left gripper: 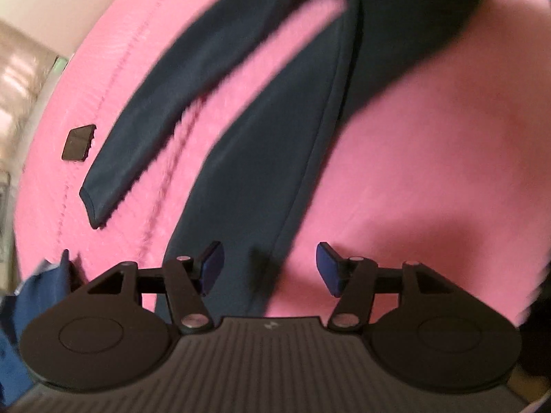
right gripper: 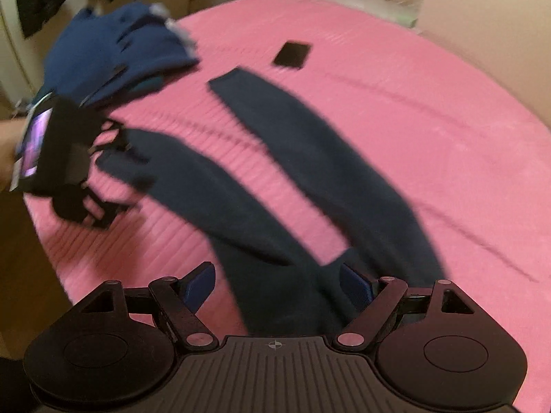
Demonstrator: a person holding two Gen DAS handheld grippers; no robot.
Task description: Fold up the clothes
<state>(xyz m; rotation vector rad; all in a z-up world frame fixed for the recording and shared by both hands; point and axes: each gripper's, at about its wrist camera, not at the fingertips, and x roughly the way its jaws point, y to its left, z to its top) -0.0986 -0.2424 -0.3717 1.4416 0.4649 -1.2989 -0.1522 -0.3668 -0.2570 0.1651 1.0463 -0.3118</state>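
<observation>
- The dark pants (right gripper: 310, 179) lie spread flat on the pink bed (right gripper: 430, 120).
- The left hand-held gripper (left gripper: 268, 268) is open, holding nothing.
- The right hand-held gripper (right gripper: 279, 287) is open too, over the pants.

Trousers (right gripper: 310, 179) on bed (right gripper: 430, 120) (phone (right gripper: 292, 54) beyond legs)

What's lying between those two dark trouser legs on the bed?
Only bare pink bedspread shows between the two legs of the dark trousers. The right wrist view shows it best; the left wrist view shows the same pink wedge.
</observation>
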